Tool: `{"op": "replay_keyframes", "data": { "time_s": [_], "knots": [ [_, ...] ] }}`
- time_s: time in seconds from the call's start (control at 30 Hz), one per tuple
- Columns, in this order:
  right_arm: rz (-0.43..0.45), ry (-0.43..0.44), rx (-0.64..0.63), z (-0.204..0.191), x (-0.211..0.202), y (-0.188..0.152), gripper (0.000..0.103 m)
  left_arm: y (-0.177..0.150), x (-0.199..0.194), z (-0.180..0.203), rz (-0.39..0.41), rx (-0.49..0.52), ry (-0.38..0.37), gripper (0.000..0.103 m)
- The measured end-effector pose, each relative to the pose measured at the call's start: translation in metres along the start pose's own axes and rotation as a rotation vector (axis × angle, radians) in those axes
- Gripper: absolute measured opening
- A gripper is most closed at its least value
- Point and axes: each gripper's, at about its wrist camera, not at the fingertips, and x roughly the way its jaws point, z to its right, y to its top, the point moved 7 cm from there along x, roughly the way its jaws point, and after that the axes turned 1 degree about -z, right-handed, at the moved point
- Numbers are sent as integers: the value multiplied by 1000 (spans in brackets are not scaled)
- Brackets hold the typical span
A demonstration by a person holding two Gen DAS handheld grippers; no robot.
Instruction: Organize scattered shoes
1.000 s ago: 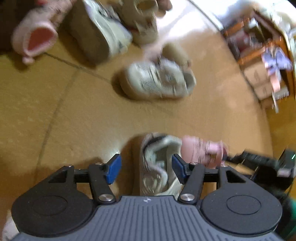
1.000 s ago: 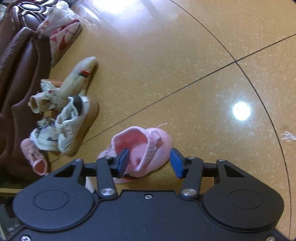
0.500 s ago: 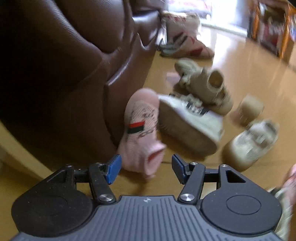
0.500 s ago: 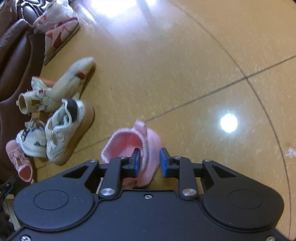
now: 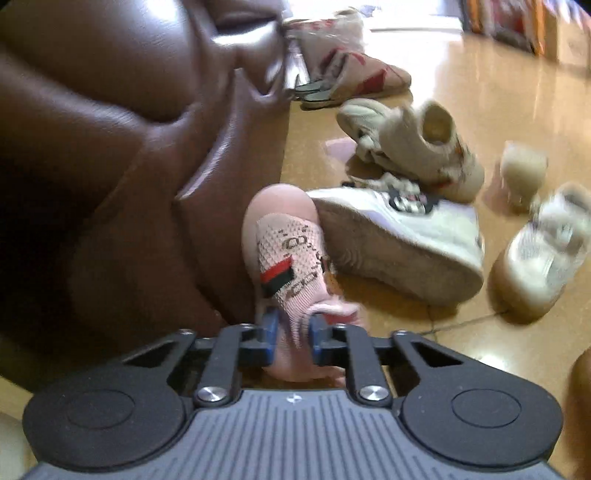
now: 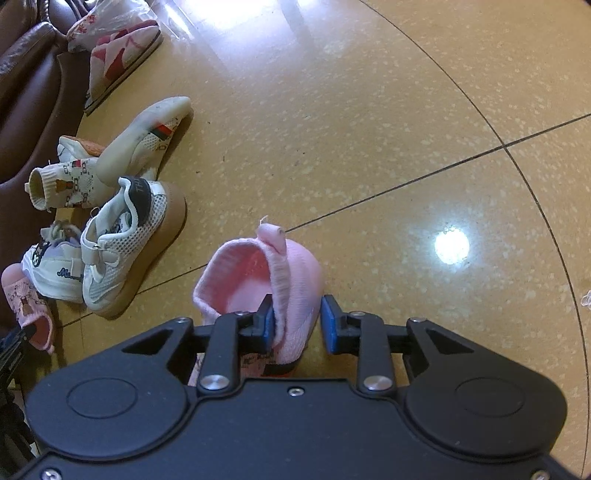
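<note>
My left gripper (image 5: 291, 334) is shut on the heel cuff of a pink knit shoe (image 5: 286, 254) with a red and black stripe; the shoe lies against the brown sofa (image 5: 110, 147). It also shows in the right wrist view (image 6: 26, 302). My right gripper (image 6: 297, 321) straddles the side wall of a second pink shoe (image 6: 258, 280) on the floor; its jaws stand slightly apart, one pad (image 6: 266, 321) touching, the other pad (image 6: 330, 325) just off it.
Several small shoes lie beside the sofa: a white sneaker (image 5: 399, 229), a mesh sneaker with tan sole (image 6: 125, 243), cream knit shoes (image 6: 144, 144), red-and-white slippers (image 6: 118, 62). Tiled floor (image 6: 369, 129) extends right. Shelves stand far back (image 5: 535, 26).
My left gripper moved up to the pink shoe by the sofa and shut on its cuff. My right gripper, shut on the other pink shoe half a second ago, has loosened slightly.
</note>
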Motion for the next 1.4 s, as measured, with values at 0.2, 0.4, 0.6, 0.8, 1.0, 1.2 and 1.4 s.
{"op": "replay_keyframes", "data": {
  "time_s": [0.2,0.4,0.6,0.8,1.0,1.2,1.4],
  "knots": [
    [-6,49,32,2,-4,0,18,0,-34,-16,-7,-293,-187,7],
    [-8,102,74,-1,-21,-3,18,-14,-71,-10,-39,-469,-299,7],
    [18,174,94,-17,-56,-1,18,-44,-107,2,-92,-544,-352,7],
    [2,237,21,-57,-82,-7,18,-87,-129,-3,-141,-724,-356,7],
    [-71,287,-127,-132,-71,-31,18,-127,-133,-35,-154,-915,-299,7],
    [-141,287,-229,-186,-27,-63,18,-144,-107,-61,-151,-1002,-242,7],
    [-213,252,-377,-220,23,-86,18,-145,-83,-65,-163,-943,-230,7]
  ]
}}
